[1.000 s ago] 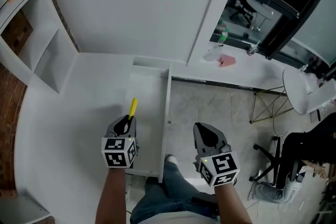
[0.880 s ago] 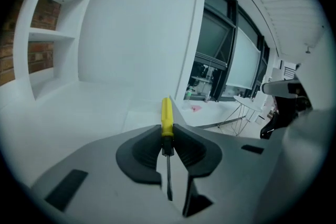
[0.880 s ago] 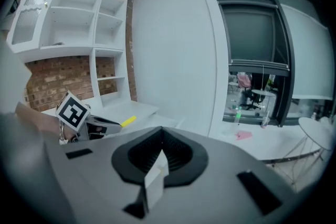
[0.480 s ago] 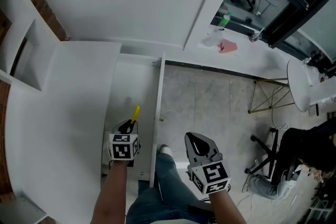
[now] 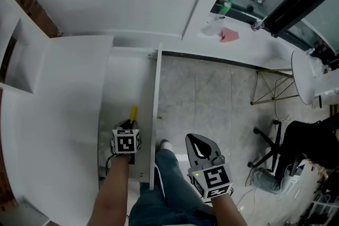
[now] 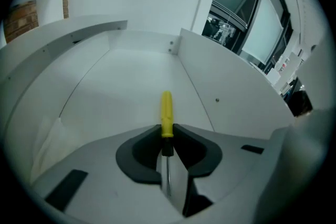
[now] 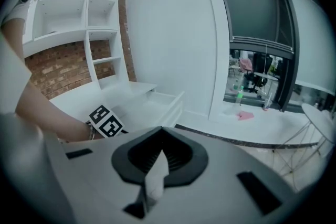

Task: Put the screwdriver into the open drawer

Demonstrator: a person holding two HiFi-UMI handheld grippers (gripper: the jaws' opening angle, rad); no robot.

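My left gripper (image 5: 128, 125) (image 6: 167, 136) is shut on the screwdriver (image 6: 166, 115), whose yellow handle (image 5: 133, 113) sticks out ahead of the jaws while the metal shaft runs back between them. It hangs low inside the open white drawer (image 5: 119, 87) (image 6: 126, 71), pointing steeply down at the drawer floor. My right gripper (image 5: 200, 146) (image 7: 157, 157) is shut and holds nothing; it hovers over the floor to the right of the drawer's side wall (image 5: 156, 114).
A white counter (image 5: 58, 114) lies left of the drawer, with white shelves (image 7: 68, 13) against a brick wall. The person's leg and shoe (image 5: 165, 146) stand beside the drawer. A wire-legged stand (image 5: 270, 87) and office chair (image 5: 288, 161) are at the right.
My left gripper has dropped down into the drawer with the screwdriver and tipped more steeply. The right gripper sank a little.
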